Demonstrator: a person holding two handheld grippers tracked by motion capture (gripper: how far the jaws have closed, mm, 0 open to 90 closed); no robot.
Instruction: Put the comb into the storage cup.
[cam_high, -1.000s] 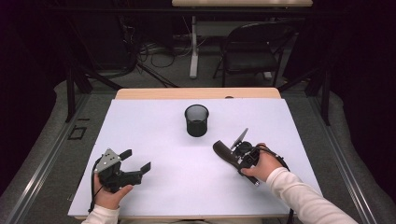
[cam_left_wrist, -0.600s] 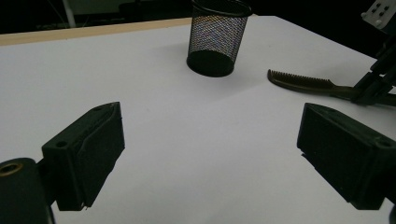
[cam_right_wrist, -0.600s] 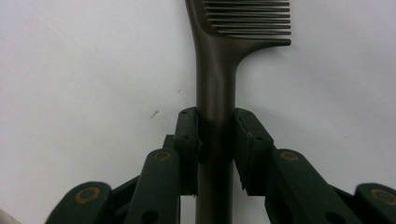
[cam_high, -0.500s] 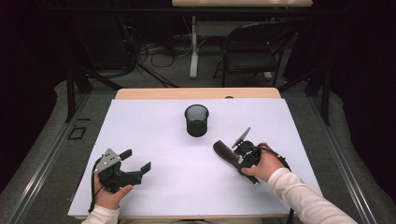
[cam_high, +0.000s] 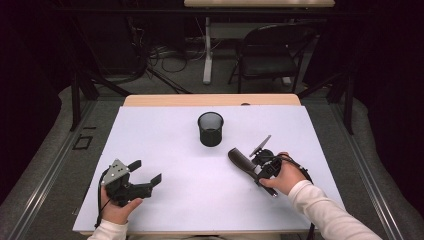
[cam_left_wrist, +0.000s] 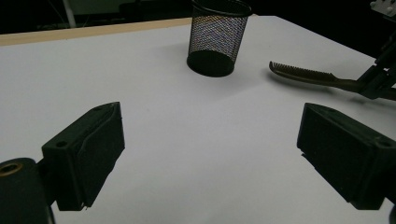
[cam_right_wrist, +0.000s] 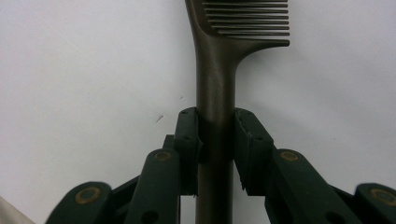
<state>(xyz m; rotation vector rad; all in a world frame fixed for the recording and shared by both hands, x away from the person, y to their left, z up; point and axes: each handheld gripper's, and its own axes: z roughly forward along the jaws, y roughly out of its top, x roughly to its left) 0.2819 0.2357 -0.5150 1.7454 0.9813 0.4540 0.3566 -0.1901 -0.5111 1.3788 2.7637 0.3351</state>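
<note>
Two grippers: my right one (cam_right_wrist: 216, 140) clamps the comb (cam_right_wrist: 219, 93) by its handle, teeth forward, just above the sheet near the cup (cam_high: 210, 128), probably for dropping in. Left gripper (cam_left_wrist: 210, 154) idles wide open, empty, leaving room.

I see comb (cam_right_wrist: 215, 93): smooth dark plastic, slight sheen | cup (cam_left_wrist: 218, 37): black wire mesh | table (cam_high: 165, 150): matt white, pale wood edge

Mesh cup (cam_high: 210, 129): black, upright, at the centre of the white table (cam_high: 165, 135).
Folding chair (cam_high: 272, 55): dark, upper right of the frame.
Cables (cam_high: 160, 52): on the floor, upper left.
</note>
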